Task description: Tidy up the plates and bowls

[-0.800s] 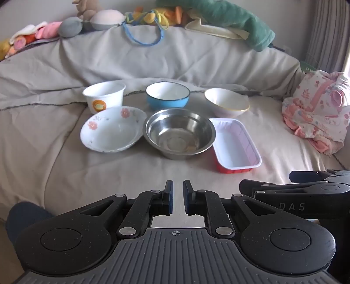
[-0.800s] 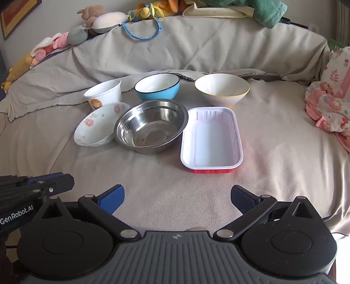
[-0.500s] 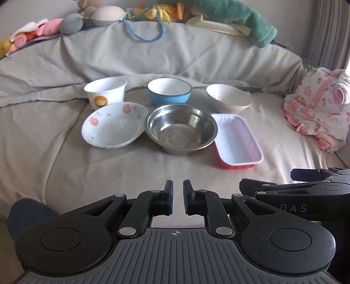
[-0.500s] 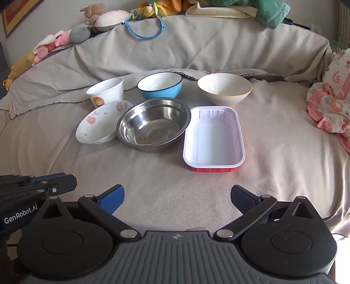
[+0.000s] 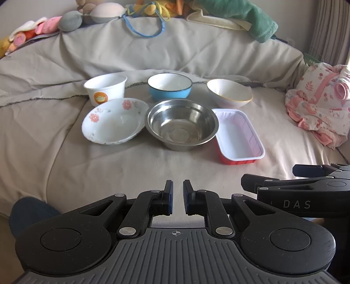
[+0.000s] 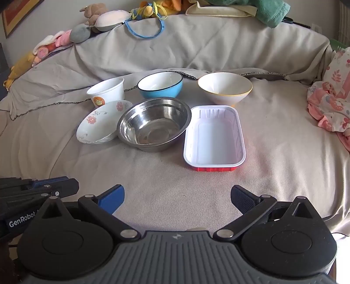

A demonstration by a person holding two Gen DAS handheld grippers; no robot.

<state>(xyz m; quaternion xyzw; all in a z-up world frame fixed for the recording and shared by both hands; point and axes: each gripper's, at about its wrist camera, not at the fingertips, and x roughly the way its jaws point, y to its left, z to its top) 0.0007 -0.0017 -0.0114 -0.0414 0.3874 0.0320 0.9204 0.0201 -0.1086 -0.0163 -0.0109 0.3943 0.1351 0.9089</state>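
Several dishes stand on a cloth-covered bed. In front: a floral white plate [image 5: 113,121] [image 6: 98,122], a steel bowl [image 5: 181,124] [image 6: 154,123], and a red tray with a white inside [image 5: 238,135] [image 6: 214,139]. Behind them: a white paper cup [image 5: 106,89] [image 6: 107,91], a blue bowl [image 5: 169,86] [image 6: 160,85] and a white bowl with a yellow rim [image 5: 229,92] [image 6: 225,87]. My left gripper [image 5: 177,196] is shut and empty, well short of the dishes. My right gripper [image 6: 177,196] is wide open and empty, near the tray.
Stuffed toys [image 5: 72,19] and a green towel [image 5: 251,19] lie along the raised back of the bed. Pink floral clothes [image 5: 321,107] are heaped at the right. The beige sheet [image 6: 175,174] lies between the grippers and the dishes.
Both grippers have edged forward and tilted slightly, so the dishes sit a little lower and nearer in both views. Jaw positions are unchanged.
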